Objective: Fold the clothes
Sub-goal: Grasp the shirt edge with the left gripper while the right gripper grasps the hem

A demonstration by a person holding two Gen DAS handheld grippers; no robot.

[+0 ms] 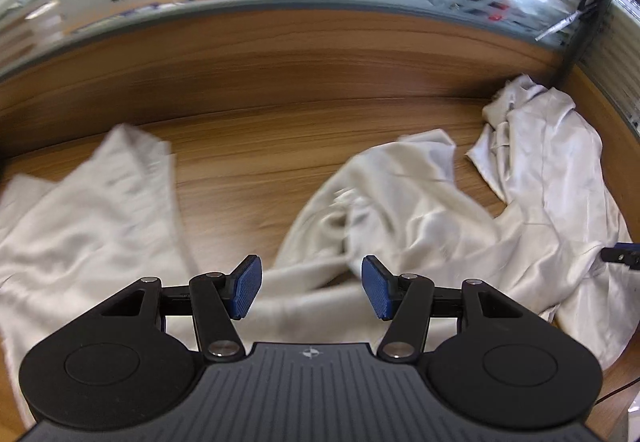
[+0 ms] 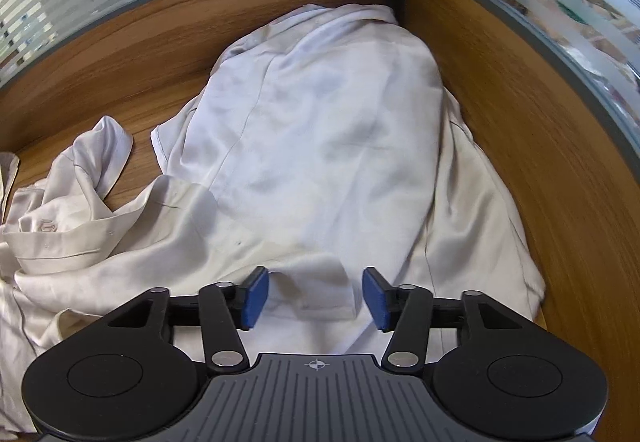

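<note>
While both claws hang empty, the pale clothes lie crumpled and unfolded on the tabletop.

From the left: the left claw [image 1: 311,288] stands parted, its blue pads [image 1: 246,287] clear of the rumpled shirt [image 1: 400,210] beneath, grasping nothing; that view is blurred. Further right, the white garment [image 2: 320,130] spreads toward the corner of the wooden tabletop [image 2: 132,98], and the right claw [image 2: 316,298] hovers over its near hem, jaws likewise apart, with a small fold of cloth between the pads, apparently untouched. The step looks like reaching for new grips; next, each claw needs to settle on an edge and pinch before spreading the cloth flat.
</note>
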